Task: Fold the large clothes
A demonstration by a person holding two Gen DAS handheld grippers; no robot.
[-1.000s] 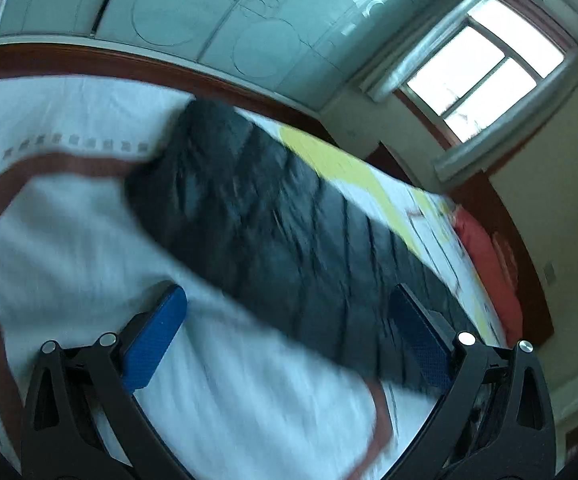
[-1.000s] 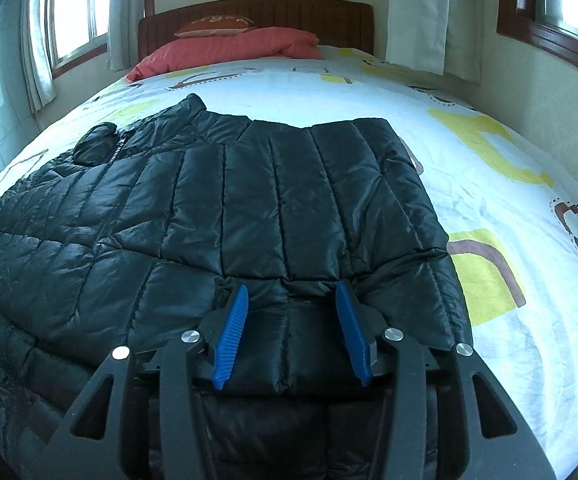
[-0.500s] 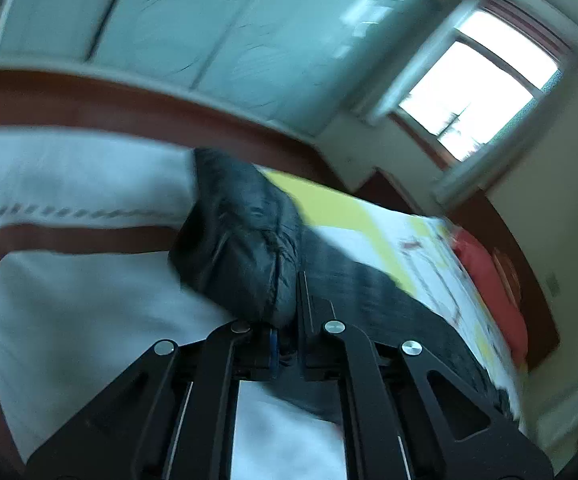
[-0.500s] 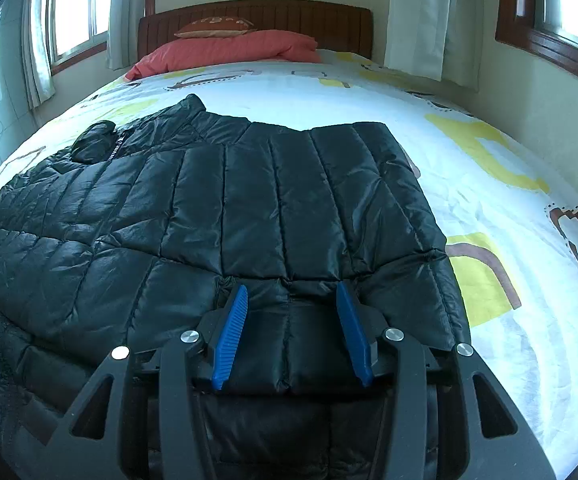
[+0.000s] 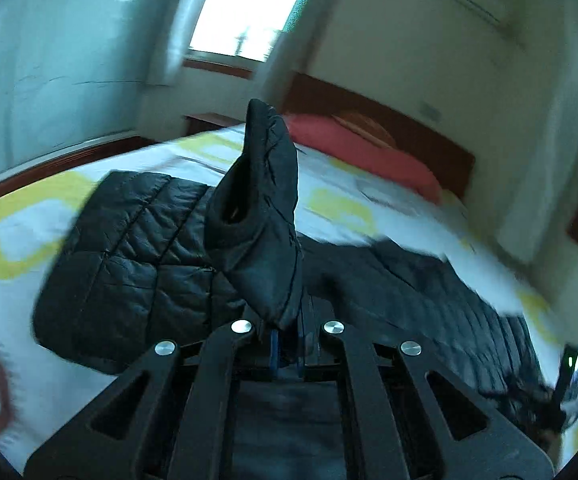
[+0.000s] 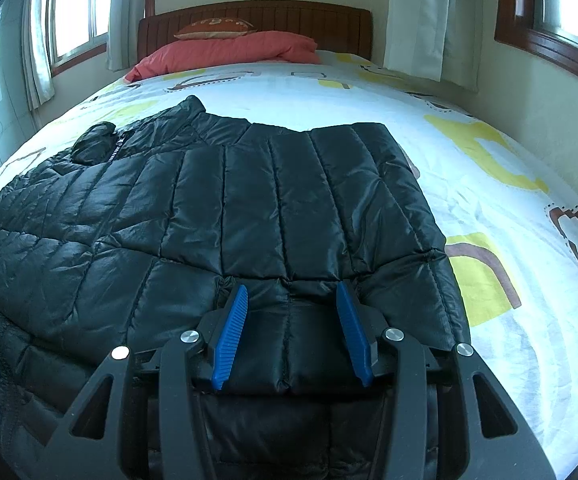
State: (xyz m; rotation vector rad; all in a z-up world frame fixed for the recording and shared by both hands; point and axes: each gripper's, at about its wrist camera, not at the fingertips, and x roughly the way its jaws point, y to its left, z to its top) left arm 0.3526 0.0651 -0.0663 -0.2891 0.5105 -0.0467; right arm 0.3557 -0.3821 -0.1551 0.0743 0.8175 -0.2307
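A black quilted puffer jacket [image 6: 249,208] lies spread on the bed, its collar toward the headboard. My left gripper [image 5: 287,336] is shut on the jacket's sleeve cuff [image 5: 261,232] and holds it lifted, cuff end pointing up, above the rest of the jacket [image 5: 129,264]. My right gripper [image 6: 291,308] is open, its blue pads [image 6: 231,336] resting on the jacket's right sleeve near the front edge, with fabric lying between them.
The bed [image 6: 489,184] has a white sheet with yellow and brown shapes. A red pillow [image 6: 229,50] and wooden headboard [image 6: 257,16] are at the far end. Curtained windows [image 6: 77,12] and walls flank the bed.
My left gripper has closed on the sleeve cuff, lifted it off the sheet and swung round toward the headboard. My right gripper has stayed put and open.
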